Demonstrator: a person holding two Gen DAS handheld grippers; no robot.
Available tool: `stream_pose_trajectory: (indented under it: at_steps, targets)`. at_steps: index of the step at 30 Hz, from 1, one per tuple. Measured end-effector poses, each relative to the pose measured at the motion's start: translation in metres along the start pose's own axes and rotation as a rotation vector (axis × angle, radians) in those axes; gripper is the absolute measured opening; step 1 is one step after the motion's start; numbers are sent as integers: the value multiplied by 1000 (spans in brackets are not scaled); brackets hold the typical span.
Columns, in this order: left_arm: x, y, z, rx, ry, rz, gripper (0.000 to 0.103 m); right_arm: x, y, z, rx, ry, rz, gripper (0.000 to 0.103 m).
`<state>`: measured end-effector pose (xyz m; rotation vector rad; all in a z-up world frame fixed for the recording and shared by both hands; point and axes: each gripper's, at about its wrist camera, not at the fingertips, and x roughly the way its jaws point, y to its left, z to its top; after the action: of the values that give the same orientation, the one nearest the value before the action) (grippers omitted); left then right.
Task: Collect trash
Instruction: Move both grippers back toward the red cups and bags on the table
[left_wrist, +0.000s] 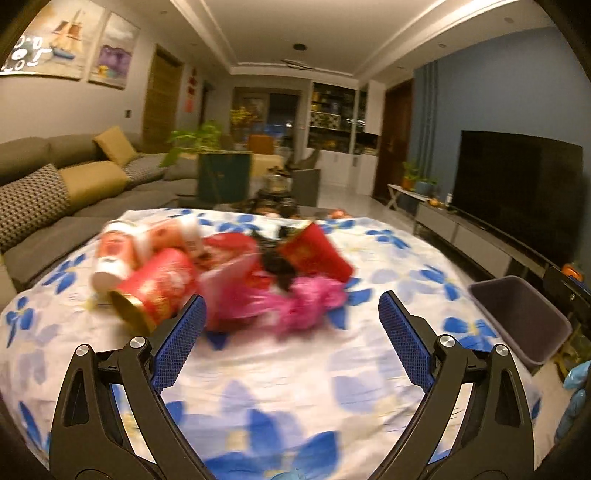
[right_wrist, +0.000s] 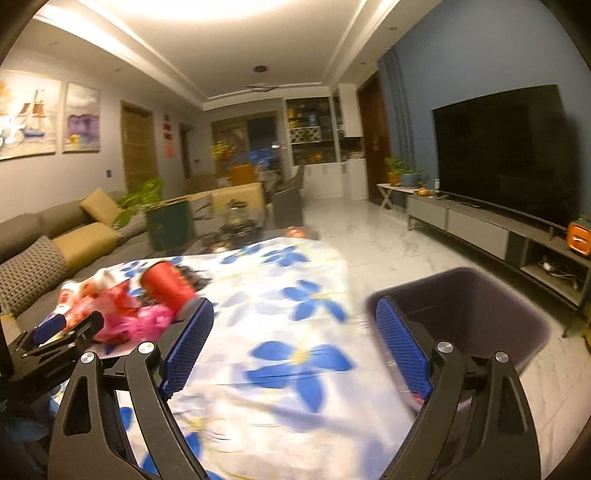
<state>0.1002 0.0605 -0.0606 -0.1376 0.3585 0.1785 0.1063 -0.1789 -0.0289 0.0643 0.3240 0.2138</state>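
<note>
A floral blue-and-white tablecloth (left_wrist: 280, 387) spreads beneath and ahead of the gripper. Far left, a grey sofa (left_wrist: 44, 206) carries yellow cushions (left_wrist: 92, 181). Far right, a dark television (right_wrist: 498, 151) stands on a low console (right_wrist: 480, 229); sailboat paintings (left_wrist: 51, 40) hang upper left.

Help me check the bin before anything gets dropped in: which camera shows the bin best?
The right wrist view: the bin sits large just ahead of the open right gripper, with its dark inside partly visible. The left wrist view shows only a small part of the bin at its right edge, beyond the open left gripper.
</note>
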Motion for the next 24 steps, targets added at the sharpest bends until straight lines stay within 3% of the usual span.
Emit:
stream_pose_trajectory:
  at_steps: [6, 16, 24]
  targets:
    - [-10, 45, -2, -40, -25, 85, 93, 13, 45, -2, -51, 16, 56, 87]
    - [-13, 96, -1, -117, -28, 149, 87, 45, 111, -8, -67, 56, 160, 86]
    - [-17, 122, -1, -152, -45, 200, 84, 71, 165, -13, -62, 98, 257, 72]
